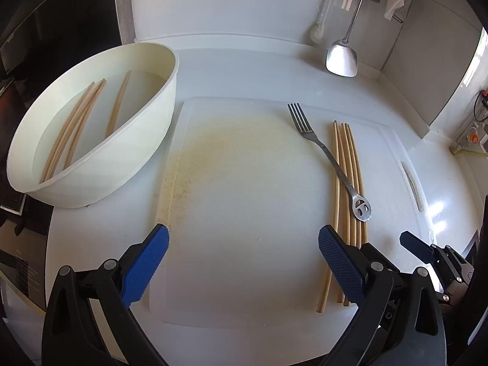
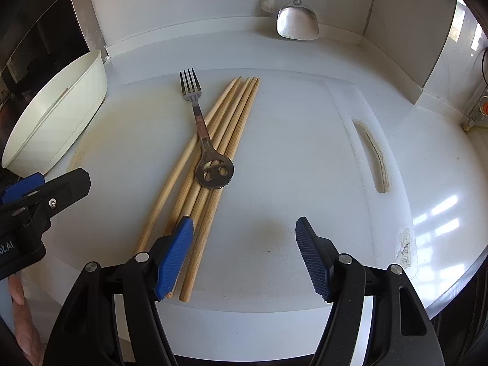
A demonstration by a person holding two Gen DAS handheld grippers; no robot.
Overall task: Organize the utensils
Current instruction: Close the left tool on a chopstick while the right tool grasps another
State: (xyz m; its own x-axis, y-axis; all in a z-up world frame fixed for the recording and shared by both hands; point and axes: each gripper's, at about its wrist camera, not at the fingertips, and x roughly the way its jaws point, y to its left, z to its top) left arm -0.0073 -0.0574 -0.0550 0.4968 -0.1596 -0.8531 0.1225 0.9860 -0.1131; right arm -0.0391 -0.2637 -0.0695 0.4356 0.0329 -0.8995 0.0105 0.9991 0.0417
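Several wooden chopsticks (image 2: 210,152) lie side by side on a white cutting board (image 2: 289,167). A metal fork (image 2: 199,125) lies across them, tines pointing away. In the left wrist view the chopsticks (image 1: 347,189) and fork (image 1: 329,155) lie on the board's right part. A cream bowl (image 1: 143,140) at the left holds several more chopsticks (image 1: 76,125). My left gripper (image 1: 244,241) is open and empty above the board's near edge. My right gripper (image 2: 244,238) is open and empty, its left finger over the near ends of the chopsticks.
A metal spatula (image 1: 341,58) hangs at the back wall beside a brush (image 1: 317,32). The bowl also shows at the left in the right wrist view (image 2: 55,122). A dark appliance (image 1: 45,30) stands at the far left. The board has a handle slot (image 2: 375,155).
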